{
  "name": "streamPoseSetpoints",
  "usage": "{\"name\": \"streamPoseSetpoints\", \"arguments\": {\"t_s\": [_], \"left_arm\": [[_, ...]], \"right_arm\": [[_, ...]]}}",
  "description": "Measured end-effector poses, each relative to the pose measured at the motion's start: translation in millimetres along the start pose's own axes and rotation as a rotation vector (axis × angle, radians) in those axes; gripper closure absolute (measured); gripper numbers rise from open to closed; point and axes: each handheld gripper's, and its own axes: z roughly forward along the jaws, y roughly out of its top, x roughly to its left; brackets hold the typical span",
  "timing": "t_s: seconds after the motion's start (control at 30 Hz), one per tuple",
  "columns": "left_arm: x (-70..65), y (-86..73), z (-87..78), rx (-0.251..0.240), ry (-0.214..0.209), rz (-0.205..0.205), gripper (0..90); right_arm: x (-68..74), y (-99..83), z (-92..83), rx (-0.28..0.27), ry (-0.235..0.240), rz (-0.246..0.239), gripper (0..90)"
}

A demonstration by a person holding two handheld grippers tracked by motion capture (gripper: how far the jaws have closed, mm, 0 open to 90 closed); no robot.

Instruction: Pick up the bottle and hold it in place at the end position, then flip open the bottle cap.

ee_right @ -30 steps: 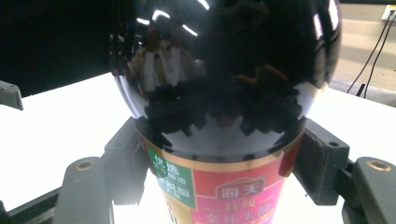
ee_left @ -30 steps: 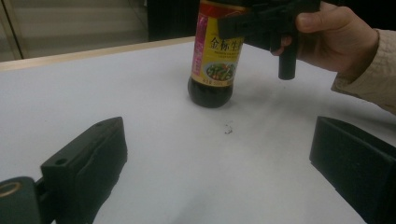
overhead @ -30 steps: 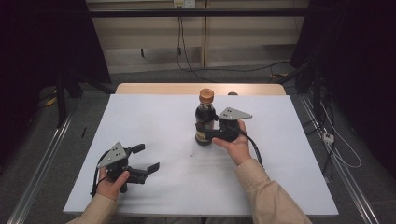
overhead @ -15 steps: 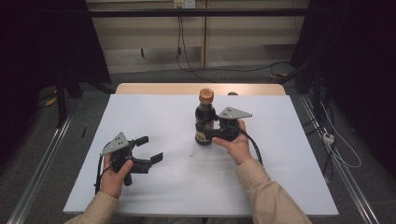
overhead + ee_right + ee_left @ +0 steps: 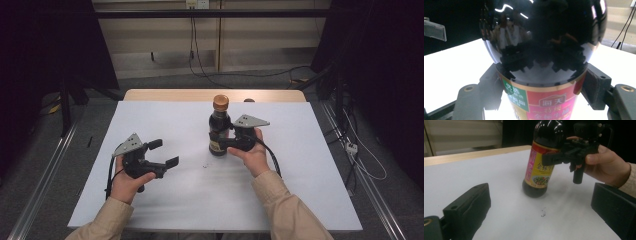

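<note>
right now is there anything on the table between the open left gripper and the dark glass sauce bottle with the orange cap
Nothing visible does. Bare white tabletop lies between the open left gripper and the dark glass sauce bottle with the orange cap, apart from a few tiny specks on the surface. The right gripper clamps the bottle from its far side.

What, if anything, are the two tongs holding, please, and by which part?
The right tongs grip the dark bottle by its body, at the label's top. The left tongs hold nothing.
</note>
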Motion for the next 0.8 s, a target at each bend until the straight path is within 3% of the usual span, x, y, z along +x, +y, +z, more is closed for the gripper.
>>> {"name": "streamPoseSetpoints", "arguments": {"t_s": [0.23,0.43,0.53,0.67,0.8], "left_arm": [[-2.3,6.4,10.2,0.016,-0.011,-0.003,4.1],[-0.9,17.1,17.2,0.023,-0.026,0.016,14.7],[-1.1,22.2,19.9,0.036,-0.027,0.027,22.4],[-0.8,38.0,27.9,0.066,-0.06,0.084,40.5],[-1.0,47.1,34.2,0.086,-0.07,0.096,52.6]], "right_arm": [[-0.1,0.5,-0.3,0.006,0.001,-0.001,29.7],[-0.7,0.7,0.2,0.007,0.005,-0.003,29.7],[-0.7,0.7,0.2,0.007,0.005,-0.001,29.7],[-0.6,1.3,0.1,0.012,0.005,-0.002,29.7],[-0.3,1.2,0.2,0.011,0.002,-0.002,29.6]]}}
